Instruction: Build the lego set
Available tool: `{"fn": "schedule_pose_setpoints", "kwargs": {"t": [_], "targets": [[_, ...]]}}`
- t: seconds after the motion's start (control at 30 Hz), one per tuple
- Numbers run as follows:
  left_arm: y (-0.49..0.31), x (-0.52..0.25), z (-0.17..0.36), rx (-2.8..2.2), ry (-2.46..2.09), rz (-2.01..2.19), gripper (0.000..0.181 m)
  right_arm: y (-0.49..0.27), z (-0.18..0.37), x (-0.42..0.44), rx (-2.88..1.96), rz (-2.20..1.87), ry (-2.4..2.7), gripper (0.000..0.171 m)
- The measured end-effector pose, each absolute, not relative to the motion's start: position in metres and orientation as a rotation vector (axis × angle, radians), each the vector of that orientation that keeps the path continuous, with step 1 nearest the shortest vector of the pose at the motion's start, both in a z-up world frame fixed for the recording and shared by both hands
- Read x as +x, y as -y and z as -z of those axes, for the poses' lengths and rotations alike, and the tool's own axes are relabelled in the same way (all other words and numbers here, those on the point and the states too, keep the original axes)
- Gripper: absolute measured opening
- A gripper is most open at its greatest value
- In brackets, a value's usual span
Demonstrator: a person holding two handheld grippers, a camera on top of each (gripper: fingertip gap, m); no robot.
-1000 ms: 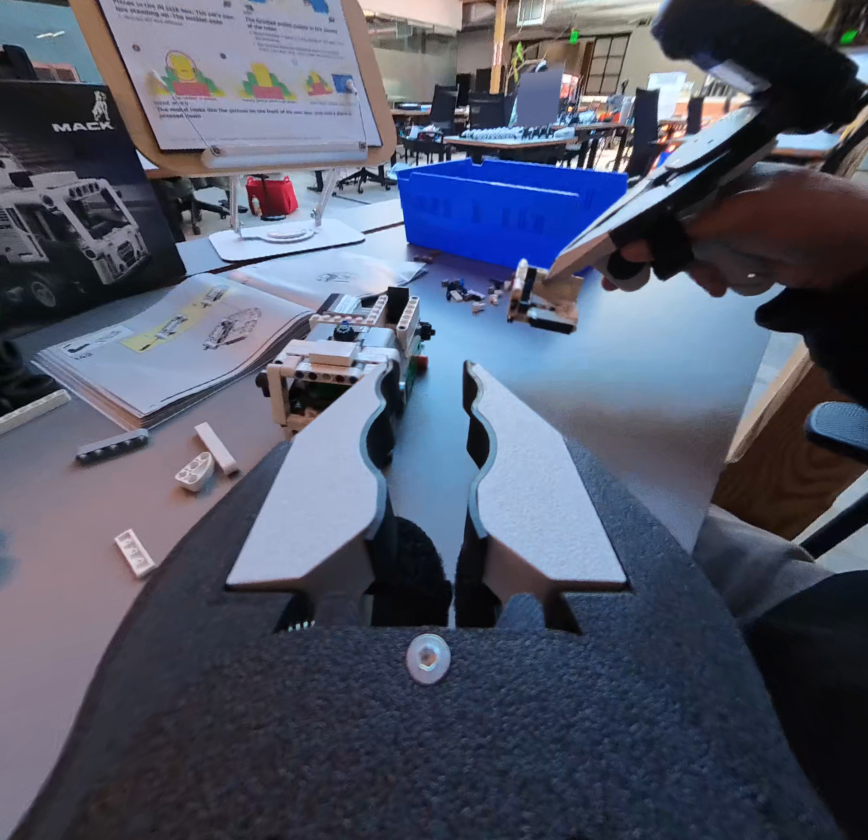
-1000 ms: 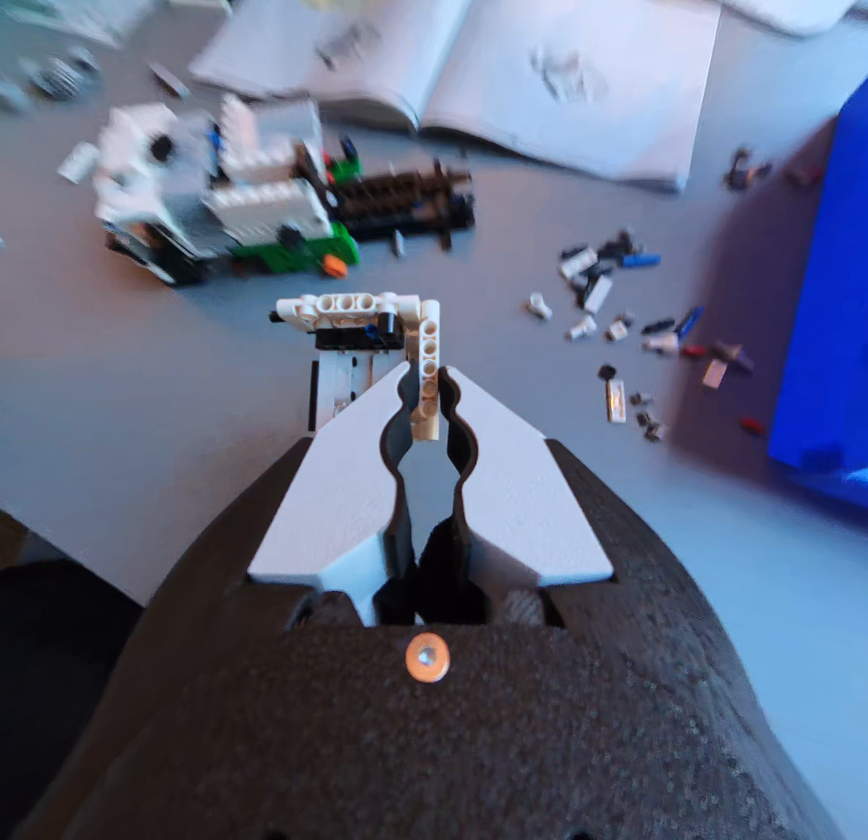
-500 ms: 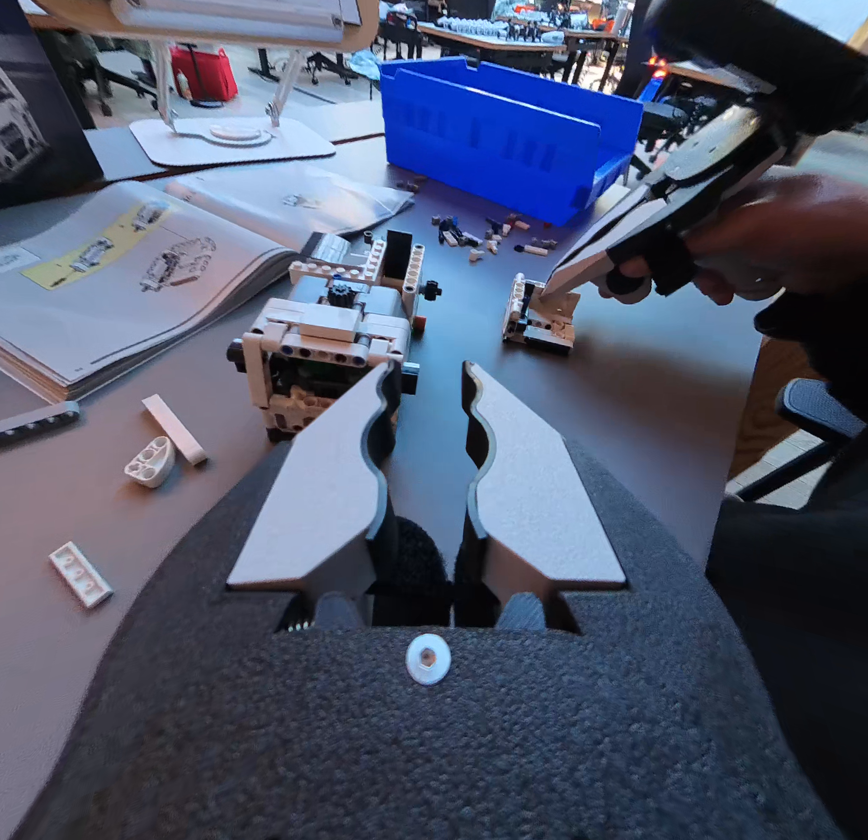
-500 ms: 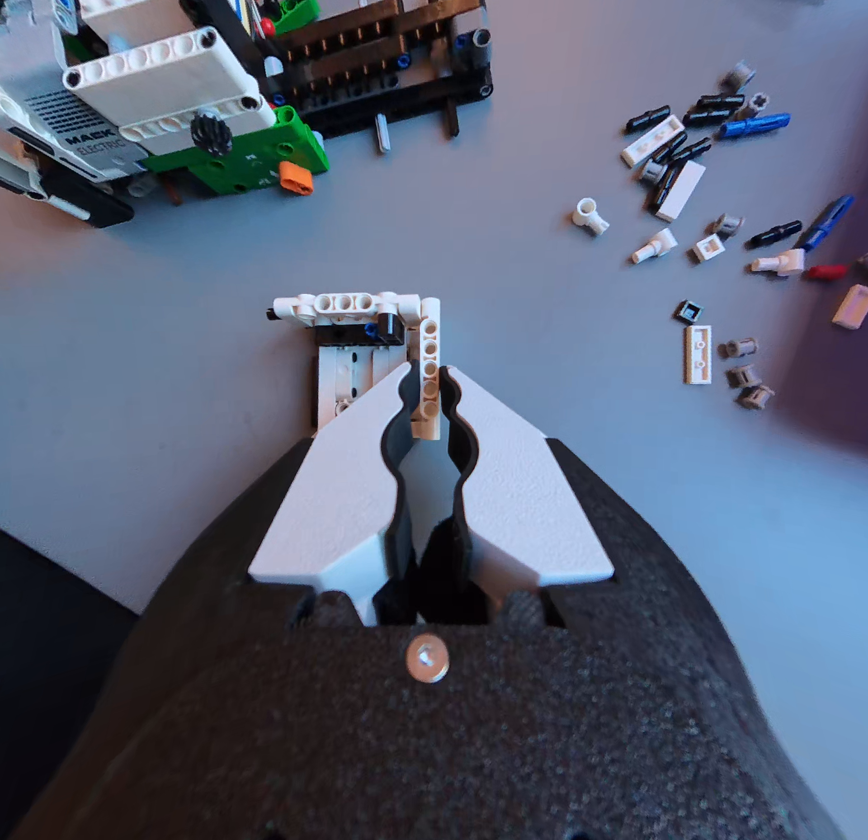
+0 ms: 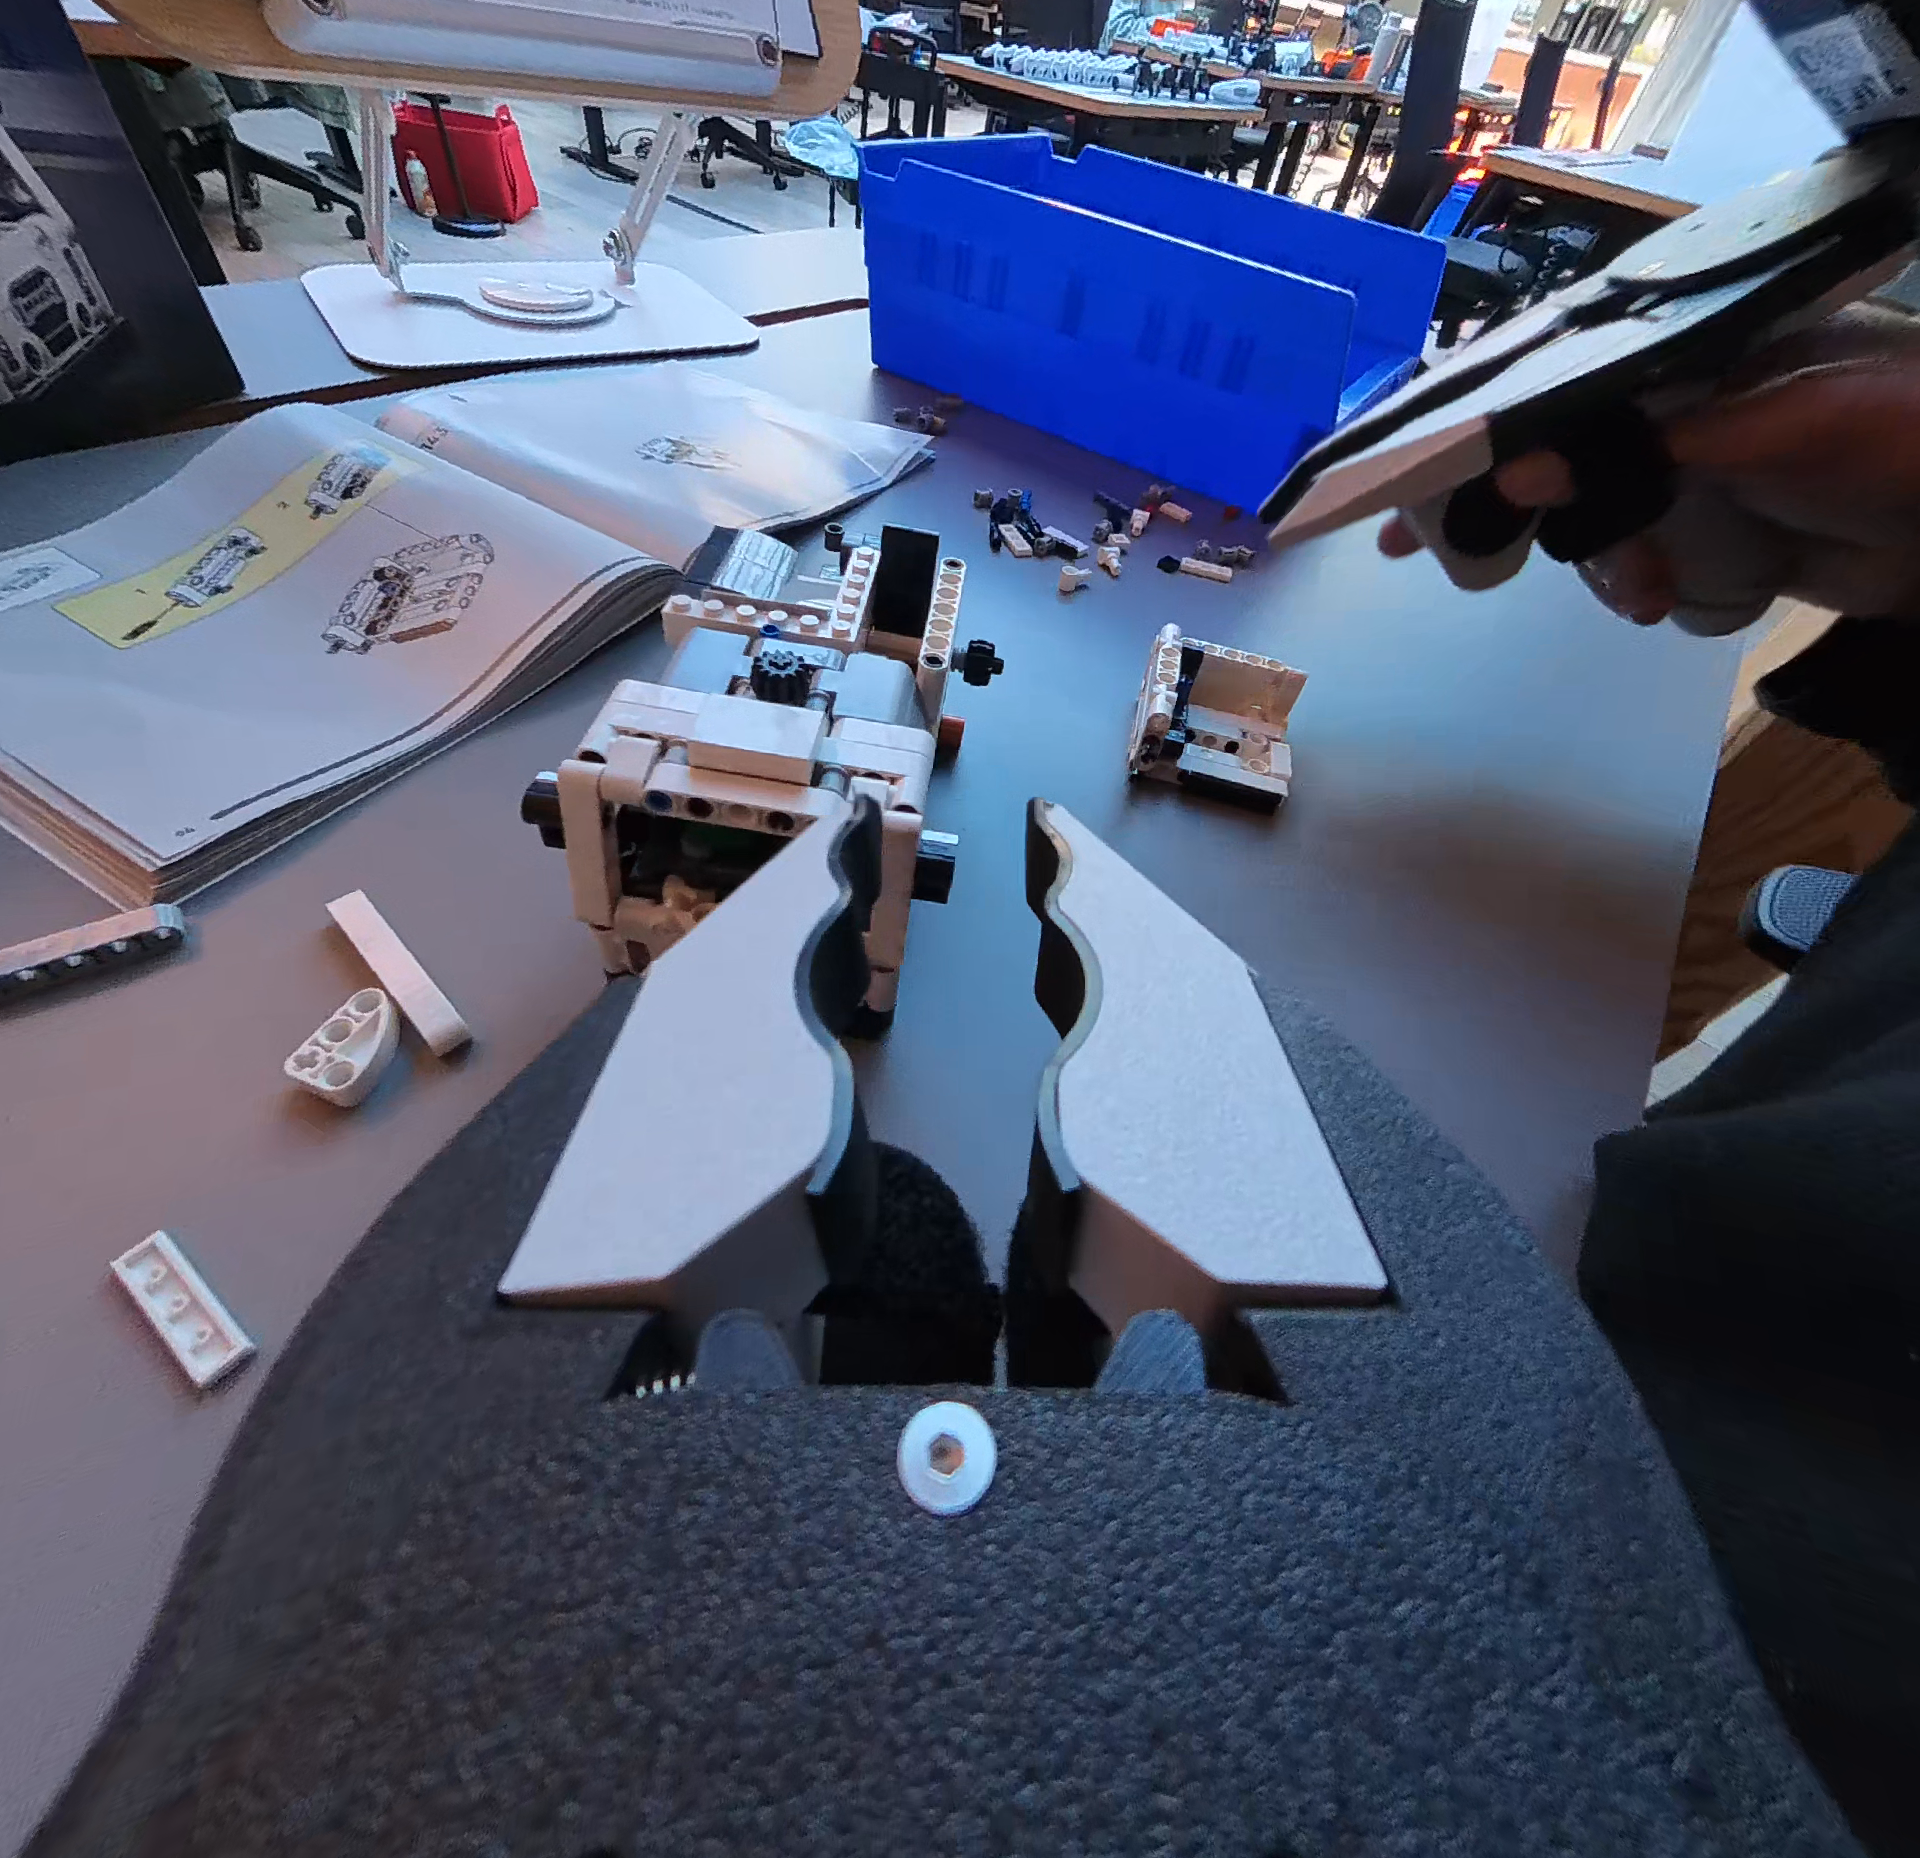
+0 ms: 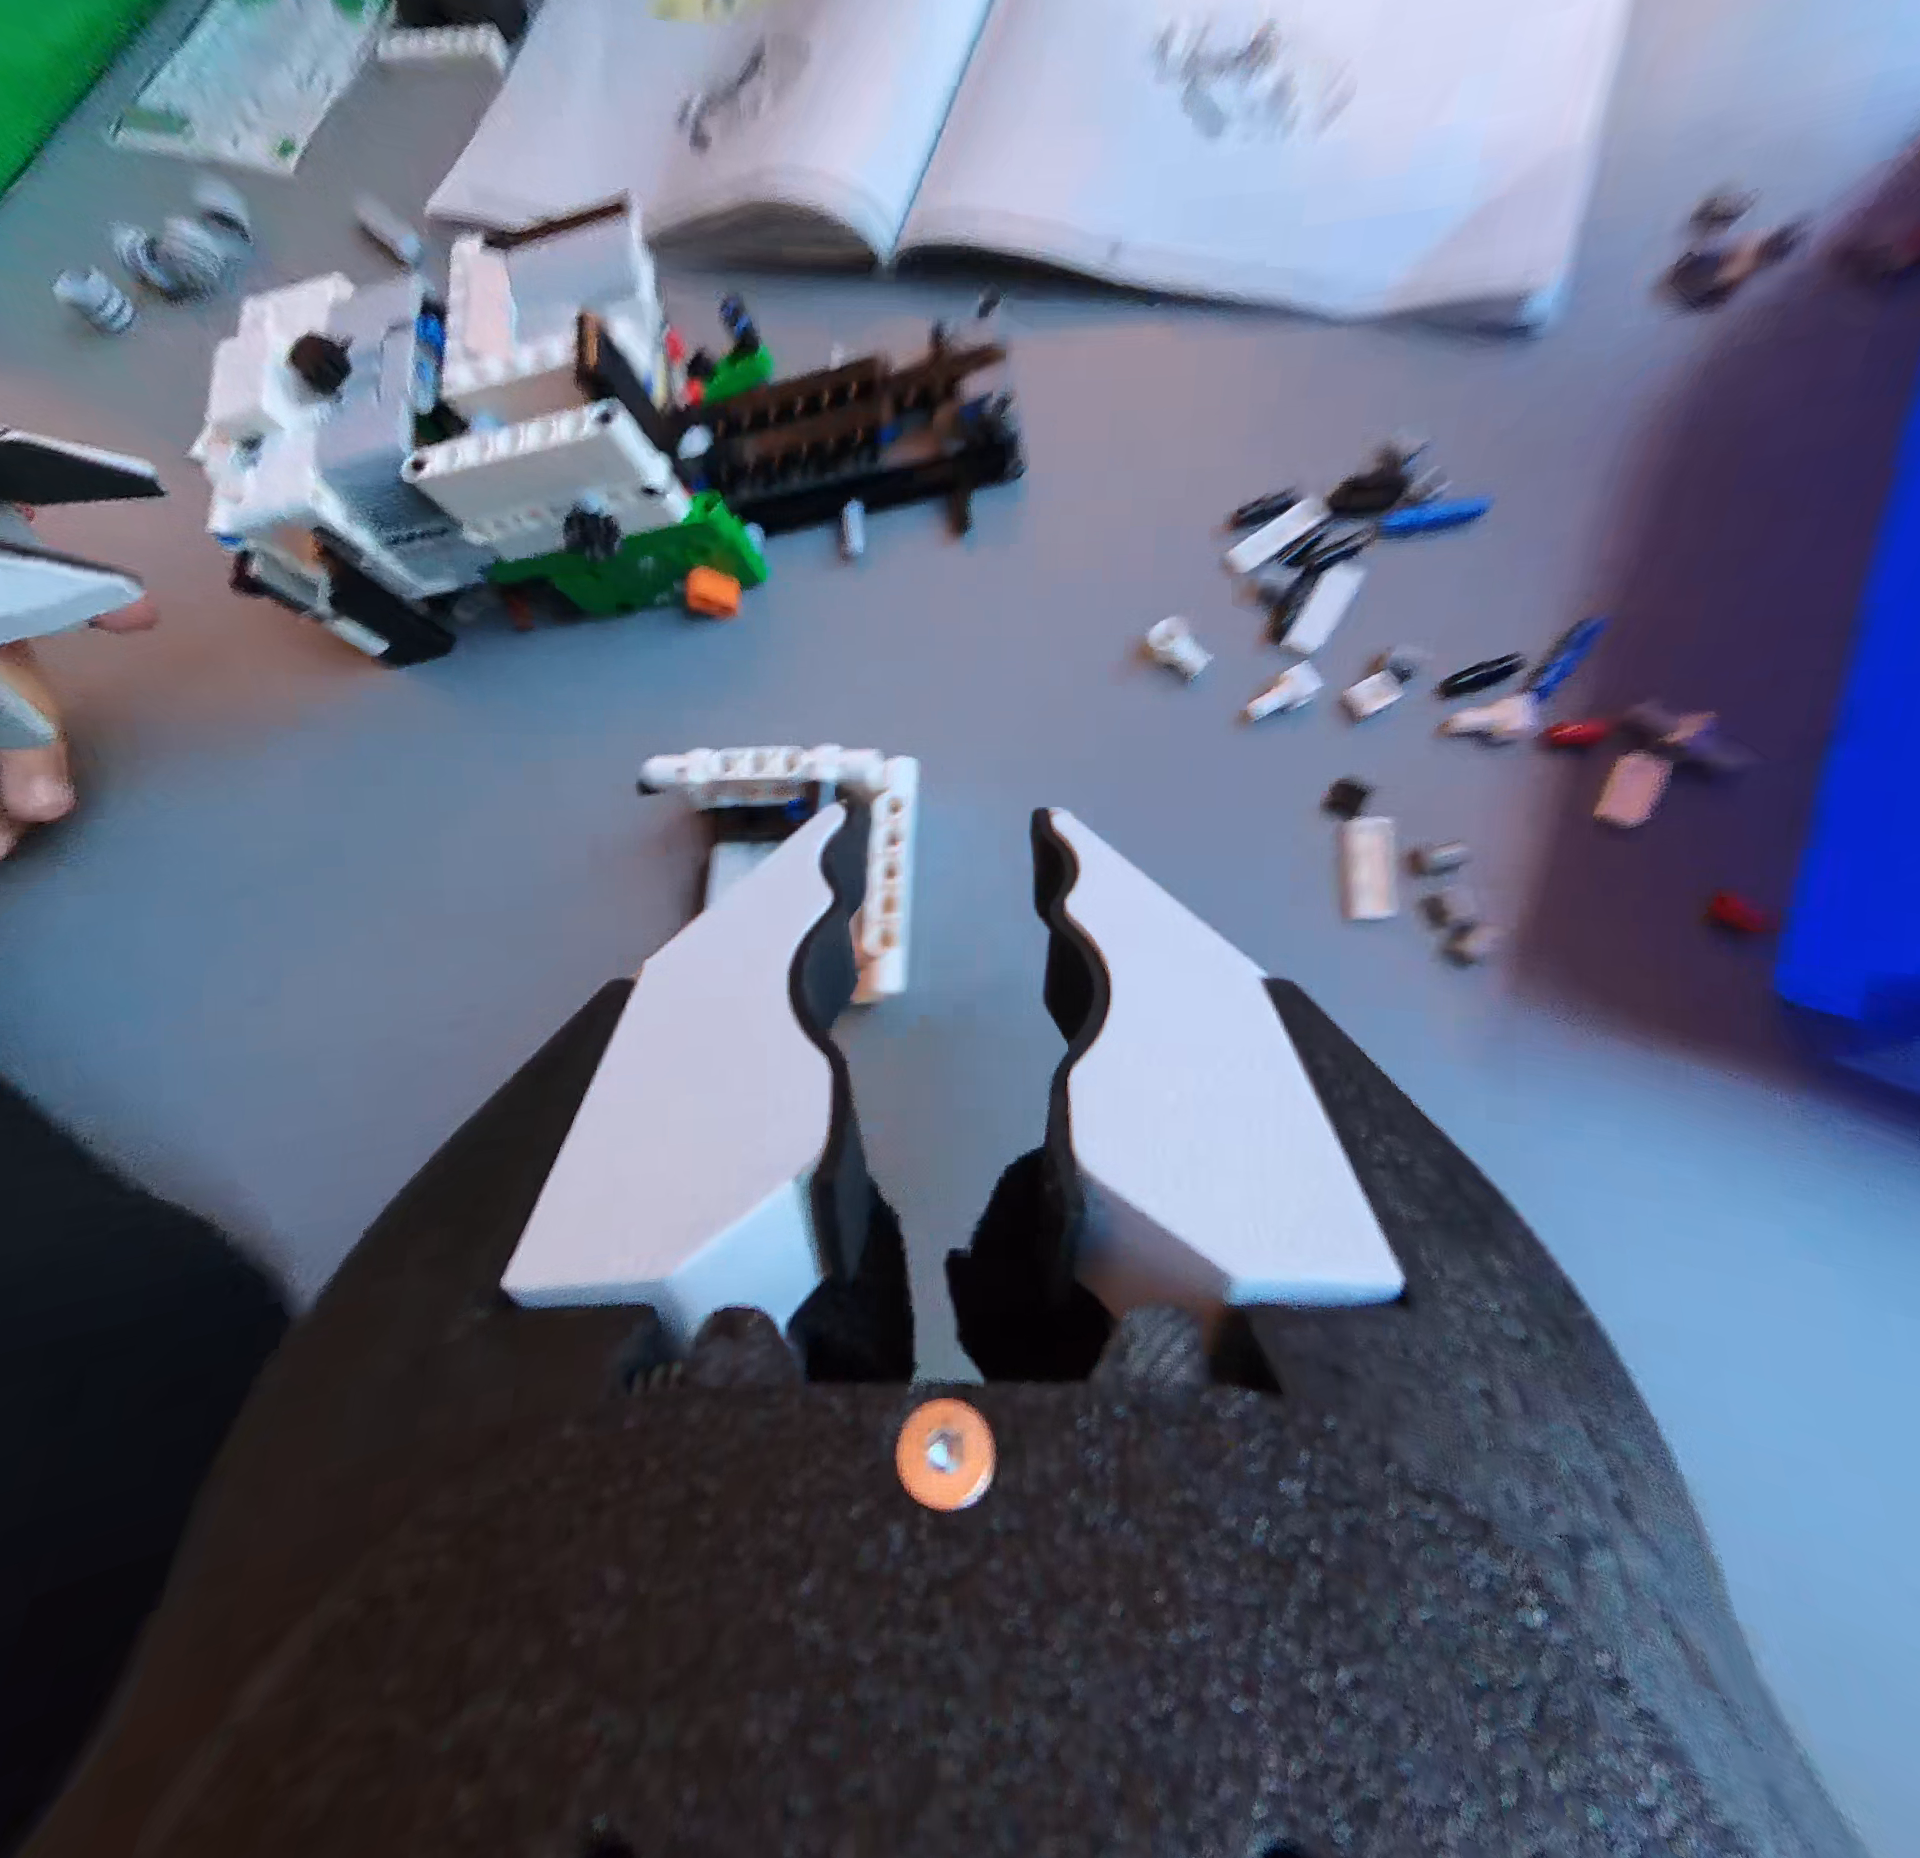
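Right gripper (image 6: 940, 832) jaws apart above small white subassembly (image 6: 821, 780), left finger (image 6: 717, 1008) hiding its lower half, view blurred.

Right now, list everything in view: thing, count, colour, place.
truck: one, white, grey, green and black, table centre, ahead of the left gripper.
sub-assembly: one, white and black, lying on the table right of the truck, nothing holding it.
loose parts: many, white, black, blue and red, scattered before the bin.
bin: one, blue, far right.
manual: one, open, white, far side of the truck.
white pieces: three, near left of the table.
grey beam: one, left edge.
stand: one, white base, back left.
table: one, grey.
left gripper: open, empty.
right gripper: open, above the sub-assembly.
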State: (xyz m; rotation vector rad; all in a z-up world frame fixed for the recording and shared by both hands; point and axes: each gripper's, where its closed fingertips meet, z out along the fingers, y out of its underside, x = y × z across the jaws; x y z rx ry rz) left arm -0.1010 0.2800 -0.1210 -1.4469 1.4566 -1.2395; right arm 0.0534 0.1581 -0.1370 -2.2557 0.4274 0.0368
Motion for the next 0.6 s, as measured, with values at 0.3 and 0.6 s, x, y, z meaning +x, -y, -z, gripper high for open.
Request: {"fn": "schedule_pose_setpoints", "kwargs": {"t": [0.3, 0.6], "targets": [[-0.288, -0.099, 0.123, -1.499, -1.418, 1.226, 0.027, -0.133, 0.156, 0.126, -2.167, 0.254, -0.508, 0.039], [-0.294, -0.099, 0.122, -1.524, -1.376, 1.224, 0.026, -0.161, 0.165, 0.123, -2.192, 0.238, -0.403, 0.034]]}}
